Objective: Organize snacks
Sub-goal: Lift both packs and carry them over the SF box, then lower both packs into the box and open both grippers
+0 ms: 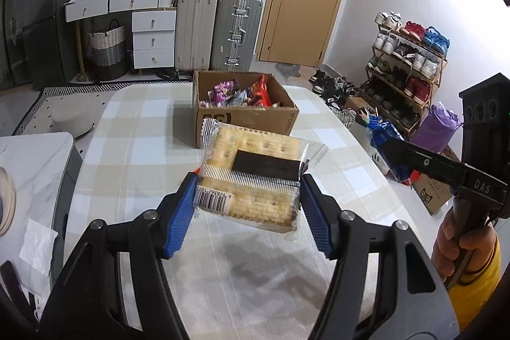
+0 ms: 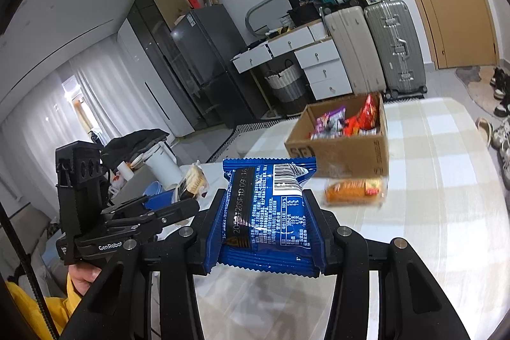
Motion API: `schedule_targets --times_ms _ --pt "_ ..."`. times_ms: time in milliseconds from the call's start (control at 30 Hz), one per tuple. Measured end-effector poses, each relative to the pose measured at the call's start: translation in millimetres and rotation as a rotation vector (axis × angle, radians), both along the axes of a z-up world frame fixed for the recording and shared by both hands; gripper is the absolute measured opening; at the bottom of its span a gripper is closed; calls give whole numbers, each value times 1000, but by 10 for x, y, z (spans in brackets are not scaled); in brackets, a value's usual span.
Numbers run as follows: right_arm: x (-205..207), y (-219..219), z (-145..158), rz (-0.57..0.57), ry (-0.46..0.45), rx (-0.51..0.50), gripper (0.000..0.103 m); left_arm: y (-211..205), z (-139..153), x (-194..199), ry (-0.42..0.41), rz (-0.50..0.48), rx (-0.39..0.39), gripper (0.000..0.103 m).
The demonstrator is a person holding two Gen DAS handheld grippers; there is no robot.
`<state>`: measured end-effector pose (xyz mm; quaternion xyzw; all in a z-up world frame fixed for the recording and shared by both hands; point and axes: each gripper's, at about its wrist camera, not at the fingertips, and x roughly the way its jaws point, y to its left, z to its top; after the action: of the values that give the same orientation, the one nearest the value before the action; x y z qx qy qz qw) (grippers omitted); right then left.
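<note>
My left gripper (image 1: 247, 190) is shut on a clear pack of crackers (image 1: 255, 174) with a black label and holds it above the table, short of the cardboard box (image 1: 245, 117). The pack also shows in the right wrist view (image 2: 193, 180). My right gripper (image 2: 264, 212) is shut on a blue snack packet (image 2: 267, 209), held above the table. The box (image 2: 341, 155) holds several purple and red snack packs. An orange snack pack (image 2: 353, 190) lies on the table just in front of the box.
The table has a beige checked cloth (image 1: 143, 148). A white side unit (image 1: 32, 168) stands left of it. Suitcases (image 1: 220, 31), drawers, a fridge (image 2: 204, 62) and a shoe rack (image 1: 404, 69) line the room behind.
</note>
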<state>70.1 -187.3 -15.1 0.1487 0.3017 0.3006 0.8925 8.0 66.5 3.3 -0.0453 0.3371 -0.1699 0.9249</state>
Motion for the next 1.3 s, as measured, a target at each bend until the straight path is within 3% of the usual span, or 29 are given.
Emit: schedule_targets --times_ms 233,567,733,967,1300 --pt "466 47 260 13 -34 -45 46 46 254 465 -17 14 1 61" --pt "1514 159 486 -1 -38 -105 46 -172 443 1628 -11 -1 15 61" --pt "2079 204 405 -23 2 -125 46 -296 290 2339 42 -5 -31 61" --pt "2680 203 219 -63 50 -155 46 -569 36 3087 64 -8 11 61" --pt "3333 170 -252 -76 184 -157 46 -923 -497 4007 160 -11 50 62"
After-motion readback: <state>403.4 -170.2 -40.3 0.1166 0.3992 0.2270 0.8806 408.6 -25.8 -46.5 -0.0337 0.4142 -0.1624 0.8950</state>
